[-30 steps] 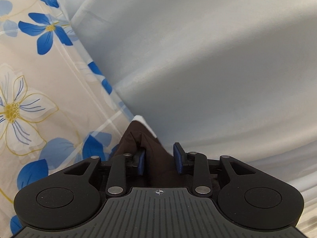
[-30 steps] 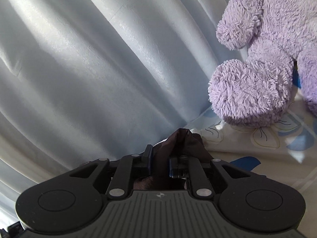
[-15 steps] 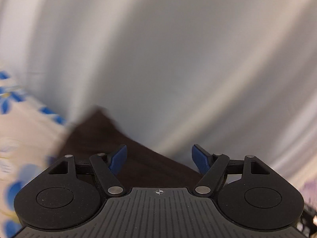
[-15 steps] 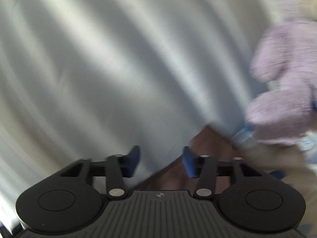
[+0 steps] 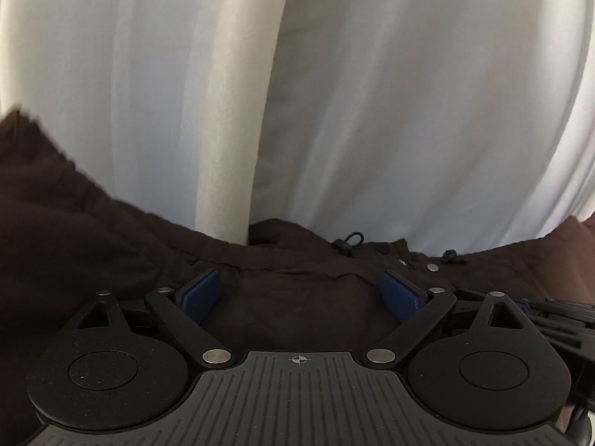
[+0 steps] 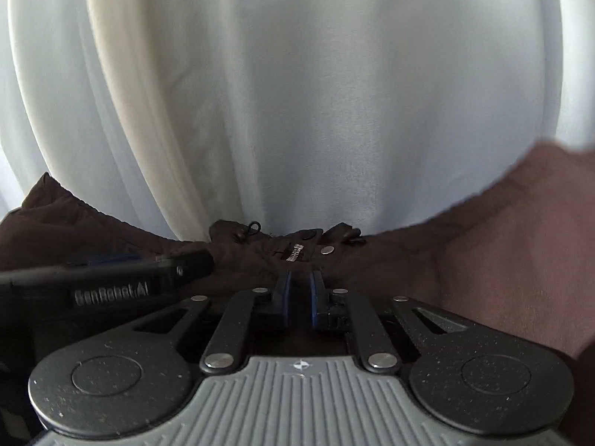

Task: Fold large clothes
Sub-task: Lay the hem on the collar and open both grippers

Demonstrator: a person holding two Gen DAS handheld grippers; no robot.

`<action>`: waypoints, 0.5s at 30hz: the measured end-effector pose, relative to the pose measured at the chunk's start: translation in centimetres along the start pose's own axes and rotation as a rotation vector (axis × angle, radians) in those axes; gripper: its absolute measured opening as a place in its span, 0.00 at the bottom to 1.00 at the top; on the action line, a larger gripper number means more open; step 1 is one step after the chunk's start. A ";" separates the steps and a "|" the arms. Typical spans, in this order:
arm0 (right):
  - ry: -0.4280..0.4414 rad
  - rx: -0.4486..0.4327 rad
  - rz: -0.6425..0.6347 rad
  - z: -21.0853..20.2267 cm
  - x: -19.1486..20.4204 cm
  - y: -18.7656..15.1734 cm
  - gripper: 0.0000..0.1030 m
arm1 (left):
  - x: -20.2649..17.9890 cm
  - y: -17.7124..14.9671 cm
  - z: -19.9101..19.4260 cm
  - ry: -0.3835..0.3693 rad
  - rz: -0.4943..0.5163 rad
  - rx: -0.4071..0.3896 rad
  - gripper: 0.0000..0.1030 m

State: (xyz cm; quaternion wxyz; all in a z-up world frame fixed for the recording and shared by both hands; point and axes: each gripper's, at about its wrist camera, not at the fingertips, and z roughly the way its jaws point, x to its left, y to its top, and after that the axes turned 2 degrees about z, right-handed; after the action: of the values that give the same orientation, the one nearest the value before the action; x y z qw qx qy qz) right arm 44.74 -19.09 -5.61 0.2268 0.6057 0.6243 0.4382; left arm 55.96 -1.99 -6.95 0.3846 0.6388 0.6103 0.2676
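Fingers spread wide on my left gripper (image 5: 301, 291), blue pads clear of the dark brown fabric garment (image 5: 93, 252) that lies beneath and ahead of them, its drawstring cords and metal snap button (image 5: 432, 267) bunched against the pale white curtain (image 5: 372, 93) behind. My right gripper (image 6: 299, 290) has its jaws drawn nearly together with only a narrow gap between the pads, and I cannot tell whether any cloth is pinched there. From the right wrist view, the garment spreads across to both sides, the left gripper's black body just beside mine.
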 end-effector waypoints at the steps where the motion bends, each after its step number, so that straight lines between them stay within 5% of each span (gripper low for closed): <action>1: -0.005 0.003 -0.015 0.1 0.2 0.1 0.08 | 0.3 0.2 -0.1 -0.008 -0.005 0.002 0.93; 4: 0.022 0.025 -0.055 0.0 0.2 0.9 0.07 | 2.2 0.8 -0.7 0.034 0.030 -0.008 0.88; 5: 0.010 0.027 -0.069 0.3 -0.5 1.3 0.00 | 3.2 0.8 -0.9 0.077 0.036 -0.015 0.84; 9: -0.108 0.050 -0.034 1.3 -7.5 3.1 0.00 | 8.0 1.4 -1.1 0.194 0.061 -0.010 0.79; 13: -0.196 0.041 0.020 0.0 -15.1 4.0 0.00 | 11.8 1.7 -1.8 0.202 0.008 -0.023 0.78; 15: -0.174 0.029 0.125 -0.8 -18.5 3.7 0.00 | 13.6 1.4 -1.6 0.162 -0.089 -0.030 0.78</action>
State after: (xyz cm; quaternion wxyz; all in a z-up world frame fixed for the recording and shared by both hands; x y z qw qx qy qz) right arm 49.18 -37.36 -6.75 0.2434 0.6824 0.5695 0.3883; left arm 56.99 11.79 -6.62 0.3551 0.5812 0.6632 0.3103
